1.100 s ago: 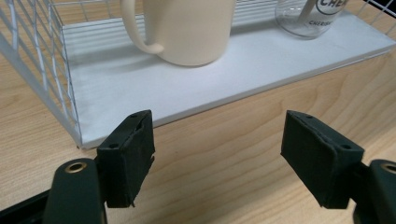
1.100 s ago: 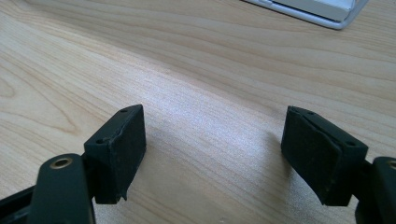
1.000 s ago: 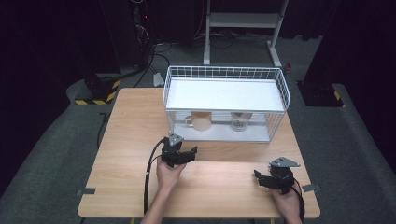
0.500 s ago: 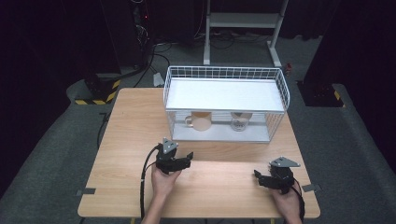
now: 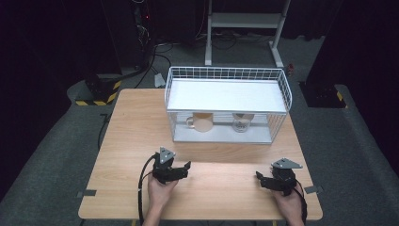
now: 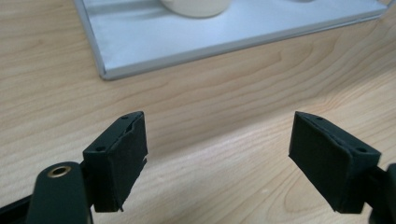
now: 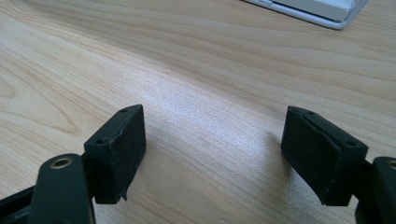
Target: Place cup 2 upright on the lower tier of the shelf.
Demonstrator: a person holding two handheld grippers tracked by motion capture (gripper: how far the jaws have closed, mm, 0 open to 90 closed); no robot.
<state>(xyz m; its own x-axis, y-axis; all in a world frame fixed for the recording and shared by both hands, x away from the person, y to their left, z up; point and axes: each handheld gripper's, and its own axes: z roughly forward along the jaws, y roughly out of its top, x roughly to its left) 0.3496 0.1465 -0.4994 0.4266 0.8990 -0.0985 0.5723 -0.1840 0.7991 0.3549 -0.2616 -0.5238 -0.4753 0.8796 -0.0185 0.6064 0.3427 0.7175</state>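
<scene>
Item: cream mug [image 5: 202, 122] — stands under the wire rack [image 5: 227, 80], handle turned left. Likely rigid, glazed and slick, breakable; best taken at the handle or across the rim. Left tool [image 5: 184, 168]: jaws have just been opening, nothing between. Right tool [image 5: 261, 179]: wide, empty, low over worktop [image 5: 136, 127].

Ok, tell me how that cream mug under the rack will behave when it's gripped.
The cream mug looks like glazed ceramic: probably rigid, fairly heavy, slippery against pads. Standing upright on the rack's lower tray, it shouldn't roll; its handle could make it twist. Likely breakable if dropped.
</scene>
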